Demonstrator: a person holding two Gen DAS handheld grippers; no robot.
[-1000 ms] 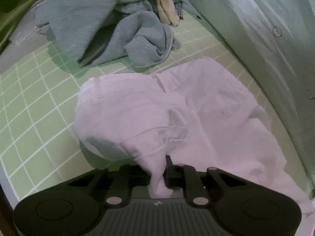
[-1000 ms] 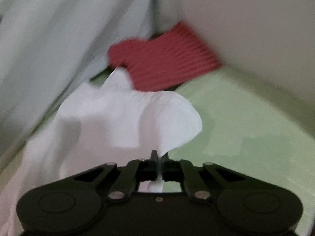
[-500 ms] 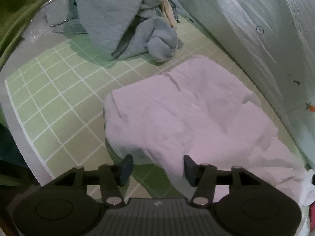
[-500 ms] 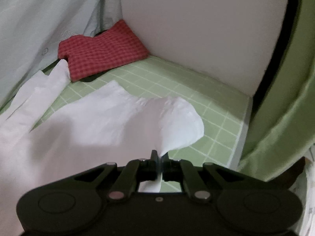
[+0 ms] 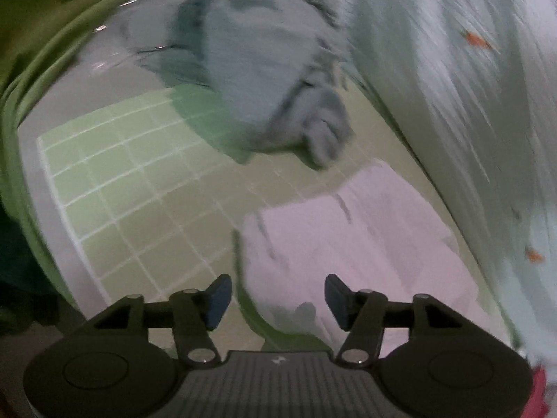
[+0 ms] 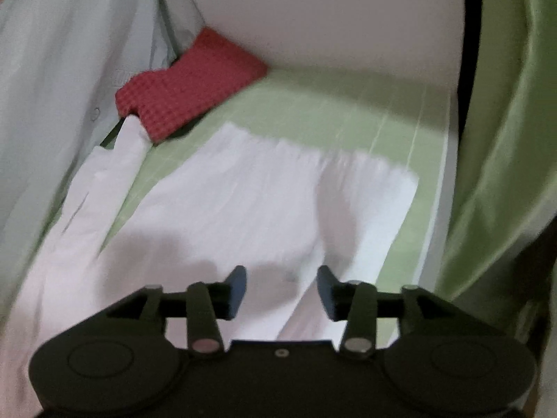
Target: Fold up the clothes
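Left wrist view: the left gripper (image 5: 276,294) is hovering over the worktop (image 5: 115,188), which is carrying a green grid mat. Jaws are standing apart and opening, nothing clamped; the pads are sitting clear of the cloth. The white garment (image 5: 351,244) is lying flat on the mat just ahead of the jaws, its near-left corner showing in the gap between them. The frame is blurring heavily. A grey-blue heap of clothes (image 5: 257,83) is sitting further back on the mat, apart from the white piece. A pale patterned fabric (image 5: 452,87) is hanging along the right side, with small orange marks on it.

Right wrist view: the right gripper (image 6: 282,289) is hanging above the same white garment (image 6: 264,195). Jaws are apart and opening, gripping nothing; the cloth is lying on the mat under the gap. The garment is spreading flat across the green mat (image 6: 330,111), a narrow strip of it running off toward the upper left. A folded red checked cloth (image 6: 188,83) is sitting in the far corner, touching the tip of that strip. A green curtain-like fabric (image 6: 501,139) is hanging at the right edge.
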